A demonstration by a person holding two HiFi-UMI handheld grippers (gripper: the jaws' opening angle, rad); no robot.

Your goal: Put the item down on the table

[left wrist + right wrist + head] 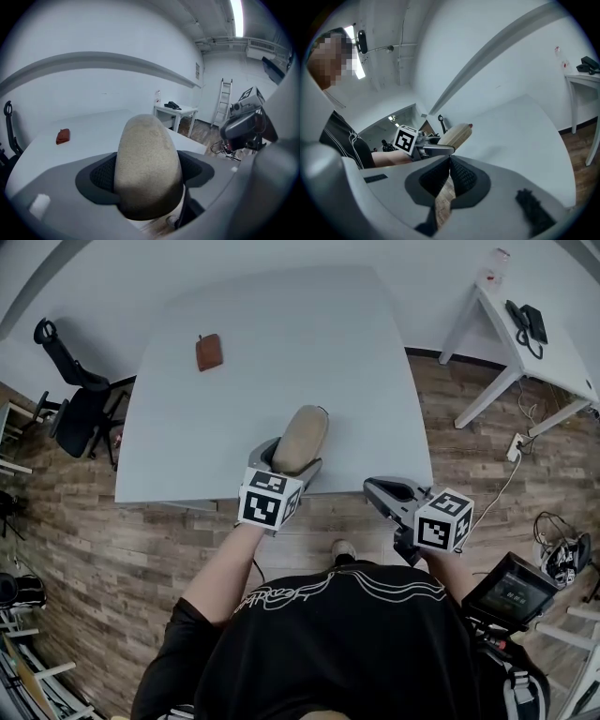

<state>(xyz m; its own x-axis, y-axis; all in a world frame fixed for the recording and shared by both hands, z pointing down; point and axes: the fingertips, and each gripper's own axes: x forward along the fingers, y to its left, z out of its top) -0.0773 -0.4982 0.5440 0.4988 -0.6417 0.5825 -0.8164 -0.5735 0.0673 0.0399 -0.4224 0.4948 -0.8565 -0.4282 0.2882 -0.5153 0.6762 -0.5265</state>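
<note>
A tan, rounded oblong item (301,438), shaped like a soft shoe, sits between the jaws of my left gripper (292,463), which is shut on it over the near edge of the grey table (281,334). In the left gripper view the item (147,159) fills the gap between both pads and points out over the tabletop. My right gripper (389,493) hangs off the table's front right corner with its jaws closed together and nothing in them (449,161). From the right gripper view the left gripper and the item (455,135) show to the left.
A small reddish-brown pouch (209,352) lies on the far left of the table (63,136). A black office chair (75,399) stands left of it. A white side table (548,362) with a phone is at the right, a ladder (224,101) beyond it.
</note>
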